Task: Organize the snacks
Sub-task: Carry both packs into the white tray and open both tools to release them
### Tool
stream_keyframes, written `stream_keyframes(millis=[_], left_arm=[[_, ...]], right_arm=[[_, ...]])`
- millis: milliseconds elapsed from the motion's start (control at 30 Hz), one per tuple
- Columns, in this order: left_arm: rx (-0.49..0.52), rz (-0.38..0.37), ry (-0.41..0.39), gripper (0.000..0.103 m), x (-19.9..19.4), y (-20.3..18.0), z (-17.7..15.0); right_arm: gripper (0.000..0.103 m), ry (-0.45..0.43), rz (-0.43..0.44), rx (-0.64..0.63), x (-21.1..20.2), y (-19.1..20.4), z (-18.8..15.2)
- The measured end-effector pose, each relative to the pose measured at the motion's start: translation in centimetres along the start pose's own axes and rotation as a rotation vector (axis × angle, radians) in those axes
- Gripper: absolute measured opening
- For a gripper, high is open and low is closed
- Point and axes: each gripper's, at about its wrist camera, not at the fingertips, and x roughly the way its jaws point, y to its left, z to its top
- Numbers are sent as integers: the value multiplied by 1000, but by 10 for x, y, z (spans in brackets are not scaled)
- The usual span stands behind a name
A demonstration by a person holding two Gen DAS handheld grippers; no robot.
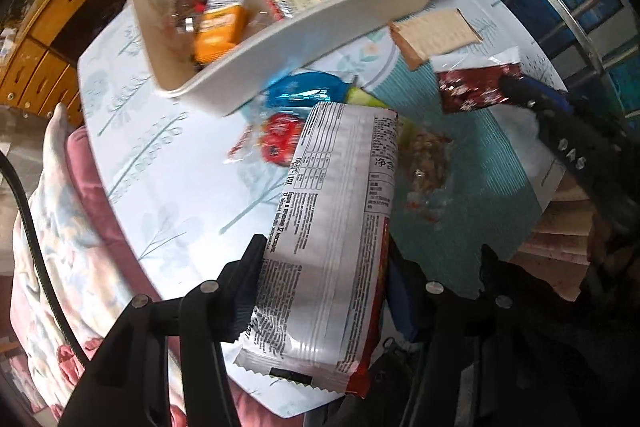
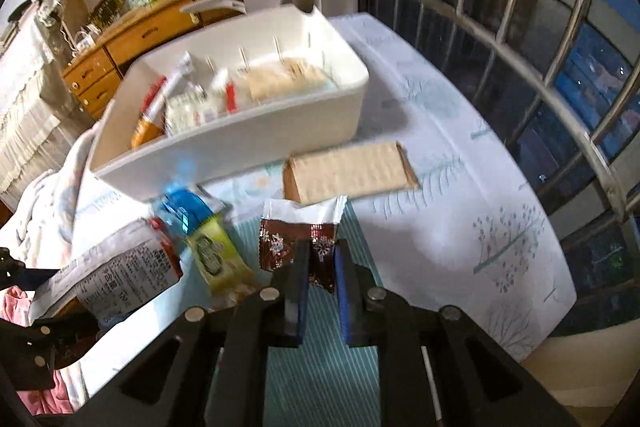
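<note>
Packets should be carried clear over the white bin's point(image 2: 224, 143) near wall at twelve o'clock before release, the left tool point(image 1: 320, 267) being clamped on the white printed snack packet point(image 1: 336, 227) and the right tool point(image 2: 322, 263) pinched nearly shut on the dark red foil packet point(image 2: 296, 239).

The left gripper point(image 1: 326, 269) clamps a long white foil snack packet point(image 1: 340, 219) with small black print and a red edge, its serrated end nearest the camera, held above a table with a pale leaf-patterned cloth point(image 1: 160, 163). Far left stands a white rectangular plastic bin point(image 1: 320, 27) holding an orange carton point(image 1: 222, 23) and pale wrapped packs. Just near the bin lie a shiny blue wrapper point(image 1: 304, 91) and a round red-printed clear packet point(image 1: 278, 143). Far right lies a tan wafer block point(image 1: 434, 31). At right, the right gripper point(image 1: 512, 87) pinches a dark red patterned foil sachet point(image 1: 468, 87).
</note>
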Motion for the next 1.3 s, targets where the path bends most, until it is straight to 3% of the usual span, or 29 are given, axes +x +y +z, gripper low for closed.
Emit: stream_keyframes(millis=[233,400,733,1033,1300], left_arm=[[-79,-1,-46,53,-36,33,-2],[-111,2,-125,53,-79,48,-3],[-149,26,-274,52,-135,61,26],[-230,25,-349,52,-136,72,75],[-303,13,-416,52,-117,78,115]], right_arm=[[12,-96,41,-35,-32,14,32],[12,-148,73,-76,-43,25,58],[12,-218,142,-133,-43,41,109],[12,-211,224,-175,-23,45,146],[12,-139,251,-214,5,41,161]])
